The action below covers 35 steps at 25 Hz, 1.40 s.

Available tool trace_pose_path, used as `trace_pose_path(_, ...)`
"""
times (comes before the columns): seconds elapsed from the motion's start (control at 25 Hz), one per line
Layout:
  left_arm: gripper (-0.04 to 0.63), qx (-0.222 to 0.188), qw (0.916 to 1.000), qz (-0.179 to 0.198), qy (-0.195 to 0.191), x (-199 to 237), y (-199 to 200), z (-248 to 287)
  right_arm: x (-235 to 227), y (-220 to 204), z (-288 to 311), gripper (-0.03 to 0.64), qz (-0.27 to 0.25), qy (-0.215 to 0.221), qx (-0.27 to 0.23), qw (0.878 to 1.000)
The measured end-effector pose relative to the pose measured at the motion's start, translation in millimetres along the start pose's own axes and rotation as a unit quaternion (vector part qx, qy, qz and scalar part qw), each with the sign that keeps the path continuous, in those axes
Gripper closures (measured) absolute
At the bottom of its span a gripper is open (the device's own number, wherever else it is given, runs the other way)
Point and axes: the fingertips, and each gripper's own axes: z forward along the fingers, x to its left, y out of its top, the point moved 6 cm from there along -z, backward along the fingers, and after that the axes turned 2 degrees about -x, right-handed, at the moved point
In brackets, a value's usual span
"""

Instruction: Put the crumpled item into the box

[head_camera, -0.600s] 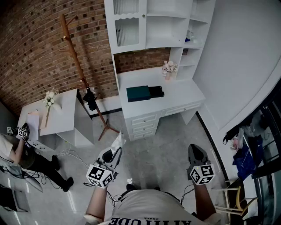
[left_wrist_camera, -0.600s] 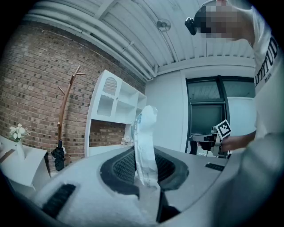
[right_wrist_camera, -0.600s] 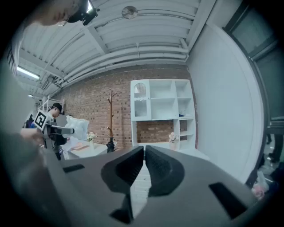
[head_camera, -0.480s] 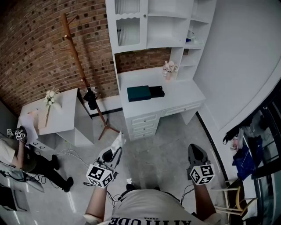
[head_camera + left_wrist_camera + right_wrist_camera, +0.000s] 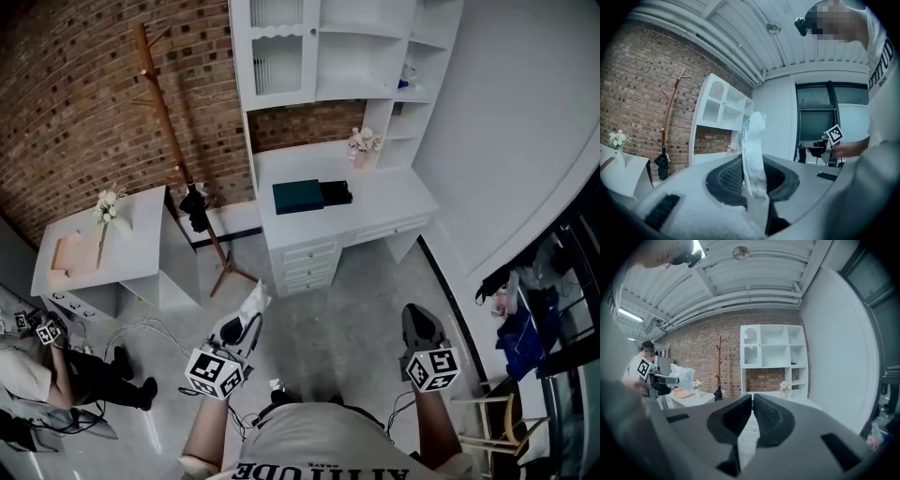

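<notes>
Left gripper (image 5: 236, 330) was clamped on the lower end of the crumpled item (image 5: 754, 140), a white wad, prob. light & soft, so that pinch looked enough. Right gripper (image 5: 752, 404) had its jaws together, empty. Box (image 5: 298, 197) lay at 12 o'clock, well apart.

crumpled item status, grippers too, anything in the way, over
Left gripper shut on crumpled item. Right gripper shut, empty. Dark box on white desk ahead, not reached. Coat stand left of the path.

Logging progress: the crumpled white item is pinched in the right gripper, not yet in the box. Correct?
Not quite: the left gripper pinches the crumpled white item, as the left gripper view shows. It is not yet in the box.
</notes>
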Motion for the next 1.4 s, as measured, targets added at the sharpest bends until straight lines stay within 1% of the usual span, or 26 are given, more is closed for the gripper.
trace_pose_path(0.24,0.517,0.002,1.0,-0.003,-0.002,8.6,-4.1,-13.4,14.6,-3.1,0.2,0.58,0.004,-0.002,0.003,1.0)
trace_pose_path(0.6,0.517,0.009,0.9999,-0.01,-0.002,40.4,-17.8,-46.9,51.6,-13.3,9.9,0.58,0.003,-0.01,0.012,1.0)
trace_pose_path(0.8,0.517,0.014,0.9998,-0.016,0.003,51.9,-23.1,-53.9,62.7,-18.1,14.6,0.578,0.003,-0.008,0.023,1.0)
trace_pose_path(1.08,0.517,0.027,0.9992,-0.028,0.009,55.3,-32.4,-46.4,58.1,-25.3,32.6,0.578,0.007,0.001,0.036,0.999)
trace_pose_path(1.4,0.517,0.044,0.998,-0.037,0.027,55.5,-38.3,-16.7,33.8,-29.0,80.0,0.578,0.014,0.026,0.039,0.999)
